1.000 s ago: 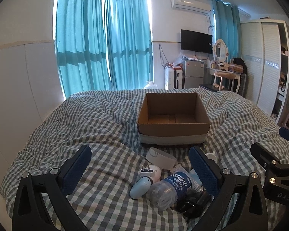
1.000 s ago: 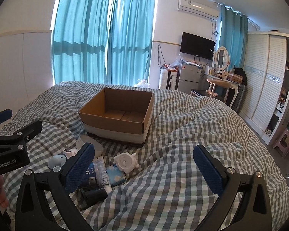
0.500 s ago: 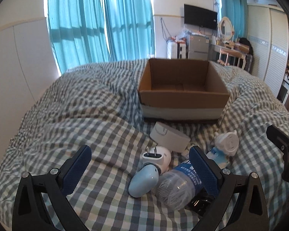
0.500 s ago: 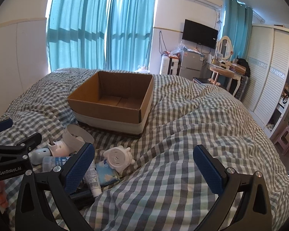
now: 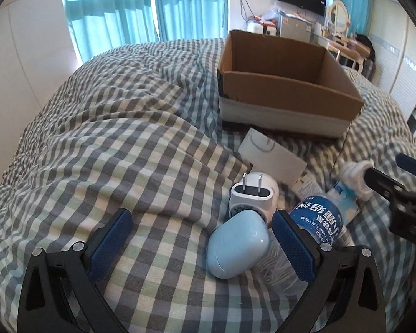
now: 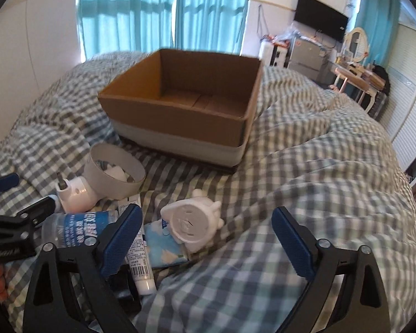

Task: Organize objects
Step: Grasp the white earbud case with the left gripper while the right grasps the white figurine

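Several small objects lie heaped on the checked duvet (image 5: 124,144) before the empty cardboard box (image 6: 180,111); judged, this is the reach for a first pick. The left gripper (image 5: 202,238) stands spread, the pale blue case (image 5: 237,245) beside its right finger, untouched. The right gripper (image 6: 208,238), spread though just closing, frames the white round toy (image 6: 191,226), holding nothing.

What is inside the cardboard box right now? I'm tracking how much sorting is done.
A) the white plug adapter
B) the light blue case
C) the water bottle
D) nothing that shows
D: the cardboard box shows a bare floor, while the light blue case, water bottle and white plug adapter lie on the checked bedcover.
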Available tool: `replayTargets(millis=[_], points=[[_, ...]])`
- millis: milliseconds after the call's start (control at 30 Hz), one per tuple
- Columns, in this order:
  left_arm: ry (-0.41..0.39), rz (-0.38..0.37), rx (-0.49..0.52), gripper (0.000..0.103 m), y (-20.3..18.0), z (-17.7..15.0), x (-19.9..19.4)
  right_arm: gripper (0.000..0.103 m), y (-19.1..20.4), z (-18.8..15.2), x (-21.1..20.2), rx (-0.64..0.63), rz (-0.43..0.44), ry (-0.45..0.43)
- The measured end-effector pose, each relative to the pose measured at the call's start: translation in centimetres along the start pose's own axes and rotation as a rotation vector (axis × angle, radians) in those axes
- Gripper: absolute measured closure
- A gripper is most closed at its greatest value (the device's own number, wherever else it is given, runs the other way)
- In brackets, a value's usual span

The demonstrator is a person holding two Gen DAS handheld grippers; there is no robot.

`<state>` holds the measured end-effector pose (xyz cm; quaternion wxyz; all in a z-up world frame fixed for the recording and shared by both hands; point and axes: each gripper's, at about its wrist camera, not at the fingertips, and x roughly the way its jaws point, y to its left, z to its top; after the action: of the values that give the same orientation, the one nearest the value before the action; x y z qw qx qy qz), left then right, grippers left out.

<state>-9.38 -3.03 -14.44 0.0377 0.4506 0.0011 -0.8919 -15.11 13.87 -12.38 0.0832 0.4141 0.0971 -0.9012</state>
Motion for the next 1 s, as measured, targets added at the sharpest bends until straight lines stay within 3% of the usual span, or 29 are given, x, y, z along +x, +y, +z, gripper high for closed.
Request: replayTargets(millis=[333, 400, 500, 567, 667, 900, 967, 1000], points=[[0.024, -0.035, 0.076, 0.002, 0.0, -0.4, -0.4, 0.026, 0.5, -0.4, 3.6, 0.001, 0.07, 0.108], [0.028, -0.048, 0.102, 0.005, 0.0, -0.7, -0.8, 0.034, 0.4, -0.6, 4.1, 0.005, 0.079, 0.128], [0.037, -0.069, 0.135, 0.014, -0.2, -1.0, -1.0, 0.044, 0.6, -0.9, 4.6, -0.009, 0.078, 0.146], [0.047, -0.09, 0.162, 0.025, -0.3, -1.1, -1.2, 0.05, 0.6, -0.9, 4.5, -0.011, 0.082, 0.14], [0.059, -0.11, 0.195, 0.037, -0.7, -1.3, -1.1, 0.051, 0.3, -0.9, 4.0, 0.008, 0.119, 0.114], [0.117, -0.071, 0.258, 0.039, -2.1, -1.9, 0.9, 0.051, 0.7, -0.9, 2.2, -0.007, 0.125, 0.07], [0.119, -0.074, 0.269, 0.05, -2.5, -2.1, 1.0, 0.051, 0.8, -0.8, 1.5, -0.014, 0.115, 0.054], [0.12, -0.074, 0.266, 0.05, -2.4, -2.1, 1.0, 0.051, 0.8, -0.8, 1.1, -0.018, 0.111, 0.046]])
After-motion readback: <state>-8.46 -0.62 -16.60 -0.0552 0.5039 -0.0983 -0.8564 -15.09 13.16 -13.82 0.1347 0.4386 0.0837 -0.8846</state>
